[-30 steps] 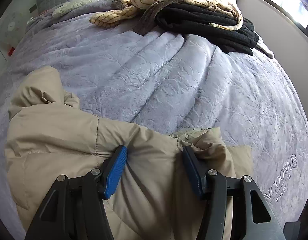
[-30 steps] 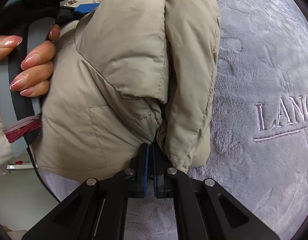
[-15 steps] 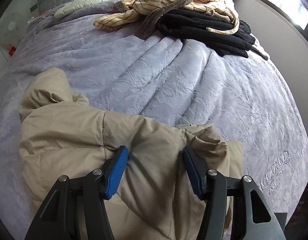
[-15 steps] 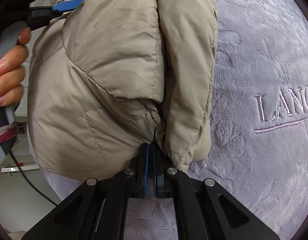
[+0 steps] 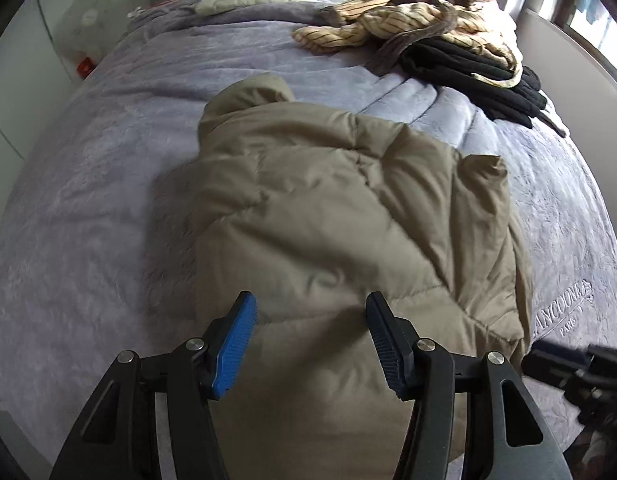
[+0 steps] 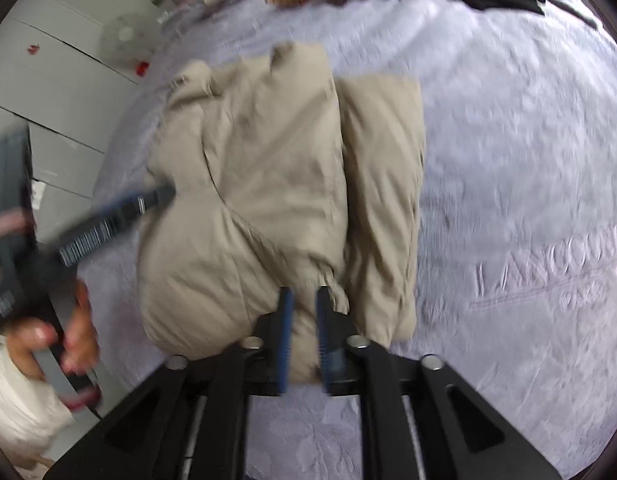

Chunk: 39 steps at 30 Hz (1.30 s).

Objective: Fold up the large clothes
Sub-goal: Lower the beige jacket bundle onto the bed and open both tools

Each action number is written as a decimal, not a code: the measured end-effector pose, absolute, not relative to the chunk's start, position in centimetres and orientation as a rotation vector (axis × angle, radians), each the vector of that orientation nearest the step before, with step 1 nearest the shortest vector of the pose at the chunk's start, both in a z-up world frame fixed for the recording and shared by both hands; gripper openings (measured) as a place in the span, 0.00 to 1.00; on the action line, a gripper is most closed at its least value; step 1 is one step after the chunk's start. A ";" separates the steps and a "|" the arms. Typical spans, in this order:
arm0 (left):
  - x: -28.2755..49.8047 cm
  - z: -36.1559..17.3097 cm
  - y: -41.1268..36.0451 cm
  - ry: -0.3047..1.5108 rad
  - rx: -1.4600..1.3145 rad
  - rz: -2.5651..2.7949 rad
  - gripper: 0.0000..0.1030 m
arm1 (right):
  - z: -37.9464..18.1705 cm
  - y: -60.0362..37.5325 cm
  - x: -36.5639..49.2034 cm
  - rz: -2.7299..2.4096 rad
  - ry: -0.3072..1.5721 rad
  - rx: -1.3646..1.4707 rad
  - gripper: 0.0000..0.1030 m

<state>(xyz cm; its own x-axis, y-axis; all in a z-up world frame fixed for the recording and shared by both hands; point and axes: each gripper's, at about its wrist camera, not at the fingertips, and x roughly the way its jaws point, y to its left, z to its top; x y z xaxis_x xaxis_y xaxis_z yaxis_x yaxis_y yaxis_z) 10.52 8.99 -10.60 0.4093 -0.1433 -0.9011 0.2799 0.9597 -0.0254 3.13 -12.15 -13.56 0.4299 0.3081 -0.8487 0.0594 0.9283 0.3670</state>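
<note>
Embroidered "PARIS" lettering (image 5: 570, 326) on lilac bedspread (image 5: 108, 200) beside beige padded jacket (image 5: 348, 208).

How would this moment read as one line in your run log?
task: fold large clothes | jacket: folded on bed | left hand-held gripper: open, above jacket | right hand-held gripper: open, at jacket edge

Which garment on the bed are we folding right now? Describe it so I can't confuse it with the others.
Start at the lilac bedspread covering the whole bed. On its near half lies the beige puffer jacket, just ahead of the left gripper. Unlike the striped top and black clothes heaped at the far right, it is plain, padded and quilted, and lies alone.
</note>
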 end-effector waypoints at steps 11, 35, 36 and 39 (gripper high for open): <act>10.6 -12.6 12.6 1.167 0.039 -0.157 0.67 | -17.4 -14.6 13.0 0.059 1.240 0.477 0.14; 10.2 -13.3 12.0 1.194 0.044 -0.195 0.67 | -16.6 -12.6 9.9 -0.009 1.256 0.266 0.15; 10.2 -13.3 12.1 1.194 0.042 -0.196 0.67 | -16.3 -12.7 9.5 -0.008 1.257 0.269 0.15; 10.1 -13.3 12.2 1.194 0.039 -0.201 0.67 | -15.4 -12.9 8.3 -0.006 1.255 0.287 0.15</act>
<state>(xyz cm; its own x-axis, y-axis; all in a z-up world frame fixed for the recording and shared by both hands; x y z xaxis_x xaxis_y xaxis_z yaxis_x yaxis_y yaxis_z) 10.14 12.15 -13.25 0.3520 -0.1347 -0.9263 0.1762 0.9814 -0.0757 8.30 -12.92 -15.43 0.3151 0.1523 -0.9368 0.1611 0.9641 0.2109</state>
